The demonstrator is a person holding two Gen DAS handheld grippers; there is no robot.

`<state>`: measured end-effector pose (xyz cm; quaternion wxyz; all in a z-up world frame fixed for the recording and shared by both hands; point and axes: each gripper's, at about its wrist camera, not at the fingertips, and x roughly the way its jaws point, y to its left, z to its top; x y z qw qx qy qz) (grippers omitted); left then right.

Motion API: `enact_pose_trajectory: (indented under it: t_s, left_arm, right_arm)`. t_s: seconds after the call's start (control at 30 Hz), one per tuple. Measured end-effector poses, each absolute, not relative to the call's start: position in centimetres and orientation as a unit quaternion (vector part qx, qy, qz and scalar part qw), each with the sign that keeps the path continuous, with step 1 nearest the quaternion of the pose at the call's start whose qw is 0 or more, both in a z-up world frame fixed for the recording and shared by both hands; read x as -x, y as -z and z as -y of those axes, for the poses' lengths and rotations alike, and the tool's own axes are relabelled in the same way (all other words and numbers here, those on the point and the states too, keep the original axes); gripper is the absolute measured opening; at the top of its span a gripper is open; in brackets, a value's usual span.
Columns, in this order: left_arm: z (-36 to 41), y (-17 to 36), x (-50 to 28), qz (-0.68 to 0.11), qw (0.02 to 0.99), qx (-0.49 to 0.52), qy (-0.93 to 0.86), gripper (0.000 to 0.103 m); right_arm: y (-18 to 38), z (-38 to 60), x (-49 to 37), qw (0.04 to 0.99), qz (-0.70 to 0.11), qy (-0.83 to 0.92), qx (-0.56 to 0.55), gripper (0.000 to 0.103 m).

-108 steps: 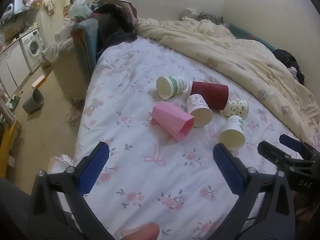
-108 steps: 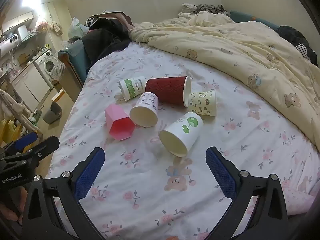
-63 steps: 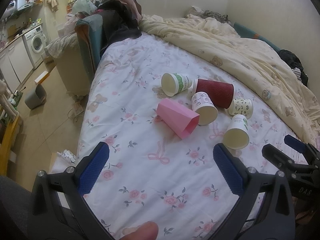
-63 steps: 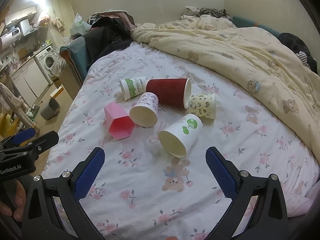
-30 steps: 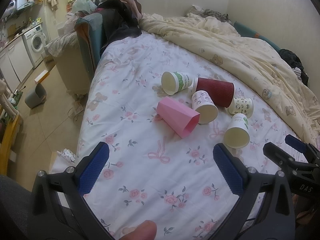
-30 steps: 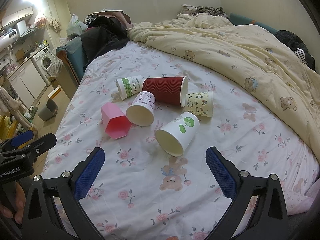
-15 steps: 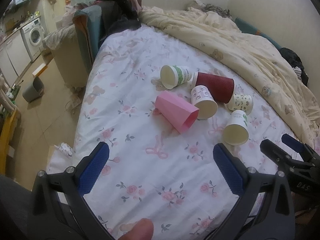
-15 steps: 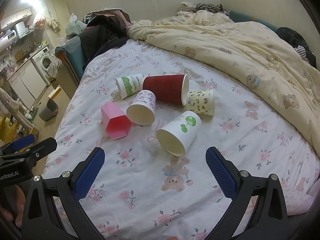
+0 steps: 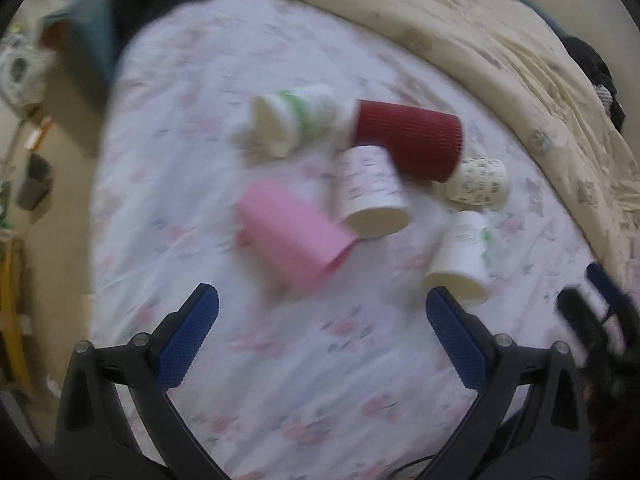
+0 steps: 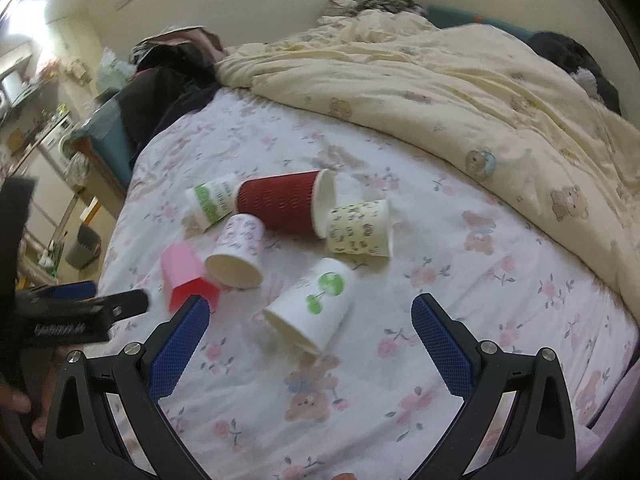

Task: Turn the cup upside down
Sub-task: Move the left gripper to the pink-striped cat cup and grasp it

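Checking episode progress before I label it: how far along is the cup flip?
Done: nothing visible. All six cups lie on their sides on the bed sheet; none is inverted.
In hand: nothing. The right gripper is open, with the white cup with green print between its fingers' line of sight. The left gripper is open, facing the pink cup.
Left: grasp a cup, turn it mouth down, set it down.

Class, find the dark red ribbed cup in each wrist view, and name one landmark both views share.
Left wrist: red ribbed cup lies right of centre, upper half.
Right wrist: it lies left of centre, mid-height.
Shared landmark: pink cup, lying nearer the camera.
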<state>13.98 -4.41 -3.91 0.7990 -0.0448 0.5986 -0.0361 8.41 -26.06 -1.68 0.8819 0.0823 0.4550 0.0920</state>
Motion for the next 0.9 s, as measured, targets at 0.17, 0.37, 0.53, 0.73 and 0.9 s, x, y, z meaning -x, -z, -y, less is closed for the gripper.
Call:
enact_pose_trajectory:
  t_s: [0.17, 0.37, 0.53, 0.73, 0.9]
  left_arm:
    - [7.1, 5.4, -18.6, -0.628, 0.776, 0.047, 0.034, 0.098]
    - [9.0, 8.0, -21.9, -0.654, 0.756, 0.024, 0.028, 0.093]
    - [10.2, 10.8, -23.6, -0.676, 0.737, 0.003, 0.025, 0.089]
    - [10.9, 12.8, -24.8, -0.694, 0.72, -0.009, 0.011, 0.061]
    - [11.5, 11.7, -25.2, -0.684, 0.73, -0.013, 0.015, 0.059]
  right_arm:
    - [2.7, 27.9, -10.3, 0.874, -0.469, -0.068, -0.107, 0.103]
    - [3.2, 29.5, -12.3, 0.869, -0.476, -0.051, -0.124, 0.103]
    - [3.8, 30.2, -12.6, 0.861, -0.484, -0.042, -0.152, 0.103]
    - [3.6, 29.7, -12.6, 0.859, -0.487, -0.05, -0.152, 0.103]
    - [3.2, 29.6, -12.5, 0.86, -0.482, -0.052, -0.157, 0.103]
